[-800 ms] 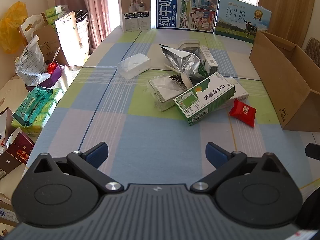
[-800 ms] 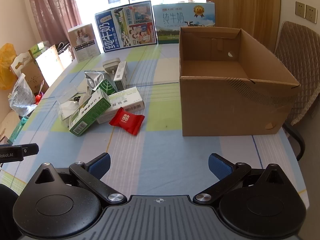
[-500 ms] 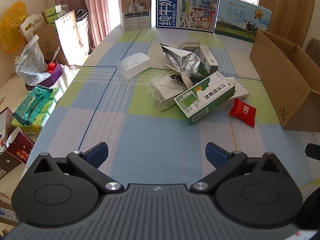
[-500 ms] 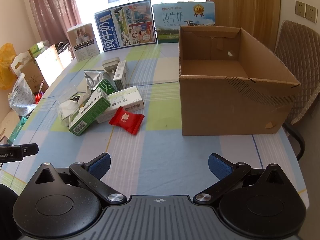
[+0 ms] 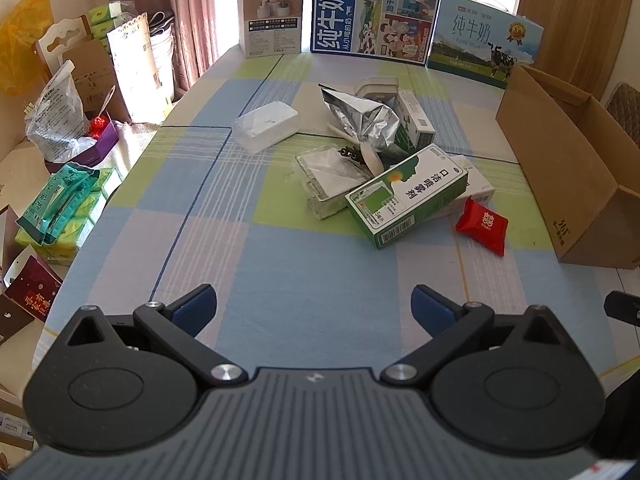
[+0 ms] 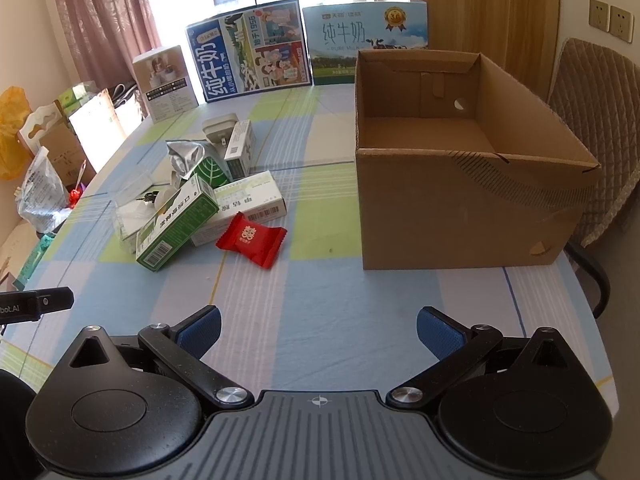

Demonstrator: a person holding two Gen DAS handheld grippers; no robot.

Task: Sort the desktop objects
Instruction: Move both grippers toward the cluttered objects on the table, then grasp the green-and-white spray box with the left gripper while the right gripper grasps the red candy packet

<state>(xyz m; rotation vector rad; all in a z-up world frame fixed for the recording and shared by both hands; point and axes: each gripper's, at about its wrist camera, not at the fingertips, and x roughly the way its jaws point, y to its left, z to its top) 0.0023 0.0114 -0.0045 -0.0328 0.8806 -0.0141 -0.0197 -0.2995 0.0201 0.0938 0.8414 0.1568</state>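
A heap of small items lies mid-table: a green and white box (image 5: 404, 196) (image 6: 176, 224) leaning on a flat white box (image 6: 244, 208), a red candy packet (image 5: 482, 222) (image 6: 251, 234), a crumpled silver foil bag (image 5: 360, 118) (image 6: 186, 156), a clear plastic case (image 5: 334, 178) and a white lidded container (image 5: 266, 124). An open cardboard box (image 6: 460, 160) (image 5: 568, 164) stands to the heap's right. My left gripper (image 5: 314, 306) and right gripper (image 6: 319, 326) both hover open over the table's near edge, well short of the heap, with nothing between their blue pads.
Milk cartons (image 6: 250, 52) (image 6: 366, 36) and a small product box (image 5: 270, 16) stand along the far edge. Bags and packets (image 5: 60, 200) pile up on the floor to the left. A padded chair (image 6: 592, 120) sits right of the cardboard box.
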